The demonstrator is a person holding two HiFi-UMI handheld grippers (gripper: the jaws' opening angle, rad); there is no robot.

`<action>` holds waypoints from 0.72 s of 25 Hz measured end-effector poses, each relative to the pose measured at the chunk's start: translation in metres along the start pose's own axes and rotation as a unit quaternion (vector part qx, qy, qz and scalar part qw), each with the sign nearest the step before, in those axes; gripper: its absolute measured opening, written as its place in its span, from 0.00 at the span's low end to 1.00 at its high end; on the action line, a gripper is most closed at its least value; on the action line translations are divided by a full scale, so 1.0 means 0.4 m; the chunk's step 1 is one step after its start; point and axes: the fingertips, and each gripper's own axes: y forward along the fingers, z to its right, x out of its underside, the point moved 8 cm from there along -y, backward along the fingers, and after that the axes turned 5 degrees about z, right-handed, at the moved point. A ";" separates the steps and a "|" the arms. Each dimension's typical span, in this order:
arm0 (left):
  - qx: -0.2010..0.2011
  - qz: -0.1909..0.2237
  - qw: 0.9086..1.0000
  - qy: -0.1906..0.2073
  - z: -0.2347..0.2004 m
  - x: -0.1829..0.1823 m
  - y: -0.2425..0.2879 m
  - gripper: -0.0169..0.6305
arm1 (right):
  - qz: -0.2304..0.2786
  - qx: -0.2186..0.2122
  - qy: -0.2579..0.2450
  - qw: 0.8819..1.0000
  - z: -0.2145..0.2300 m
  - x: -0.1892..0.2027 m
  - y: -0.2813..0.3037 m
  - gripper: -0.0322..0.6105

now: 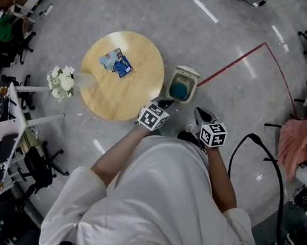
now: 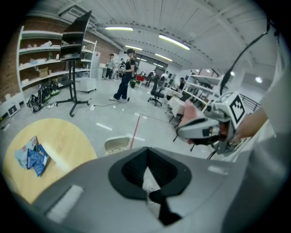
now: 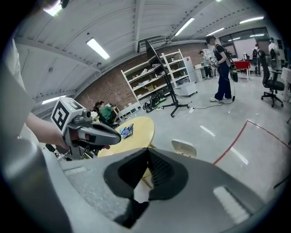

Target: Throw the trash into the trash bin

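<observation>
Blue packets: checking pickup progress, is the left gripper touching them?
Apart. Head view shows bare table between the left gripper and the blue packets.

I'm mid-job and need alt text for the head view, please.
Seen from above, a person in a white shirt holds the left gripper and right gripper near an open trash bin on the floor. Blue wrappers lie on the round wooden table beside it.

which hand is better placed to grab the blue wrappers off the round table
Left, probably: the left tongs hang by the table edge, nearer the blue wrappers; the right tongs are farther off.
</observation>
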 end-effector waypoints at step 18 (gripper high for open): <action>-0.019 0.027 0.999 -0.032 -0.035 0.003 -0.032 0.03 | 0.005 -0.002 0.000 1.000 -0.034 -0.002 0.022 0.05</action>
